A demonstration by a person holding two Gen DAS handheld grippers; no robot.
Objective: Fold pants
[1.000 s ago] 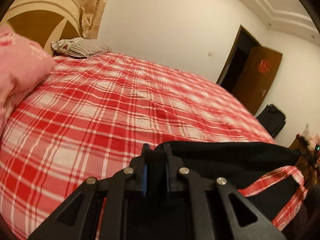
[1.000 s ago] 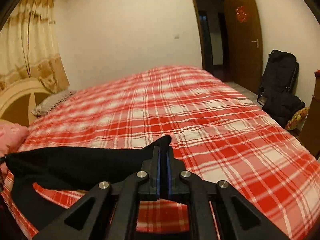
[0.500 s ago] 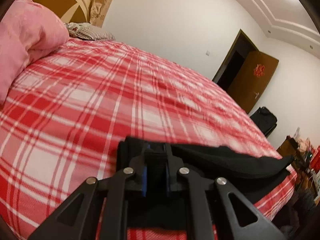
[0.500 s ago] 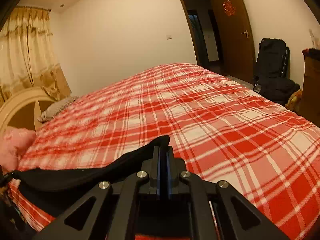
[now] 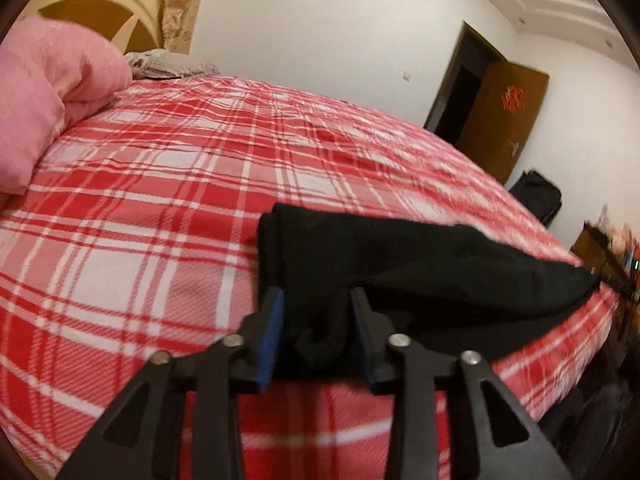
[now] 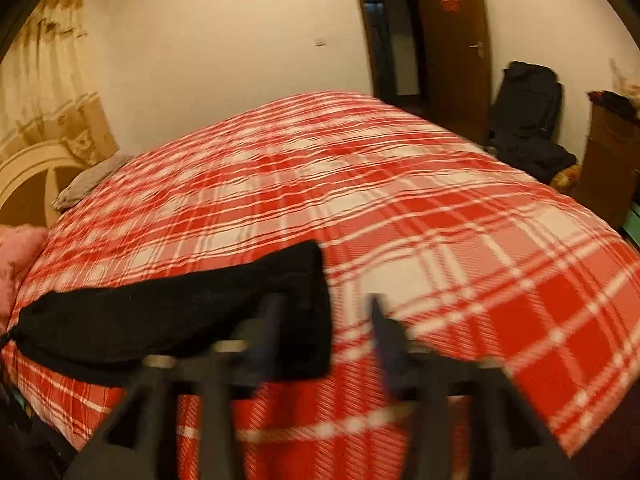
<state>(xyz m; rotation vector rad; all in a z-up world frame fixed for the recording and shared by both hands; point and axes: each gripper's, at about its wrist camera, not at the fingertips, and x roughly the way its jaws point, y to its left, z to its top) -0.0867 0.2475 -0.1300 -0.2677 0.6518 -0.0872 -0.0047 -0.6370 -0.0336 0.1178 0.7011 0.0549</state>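
The black pants (image 5: pixel 420 268) lie along the near edge of the red plaid bed (image 5: pixel 180 184), and part hangs over the front edge. My left gripper (image 5: pixel 316 300) is open, its jaws apart on either side of the pants' left end. In the right wrist view the pants (image 6: pixel 168 316) stretch to the left. My right gripper (image 6: pixel 324 308) is open at their right end, with its left finger over the cloth. This view is blurred by motion.
A pink quilt (image 5: pixel 48 92) and a striped pillow (image 5: pixel 168 64) sit at the headboard end. A brown door (image 6: pixel 456 48), a black chair with bags (image 6: pixel 528 120) and a wooden cabinet (image 6: pixel 612 160) stand beyond the bed's far right side.
Both grippers have opened and let go of the pants, which now lie on the bed. Both cameras have drawn back a little toward the near edge.
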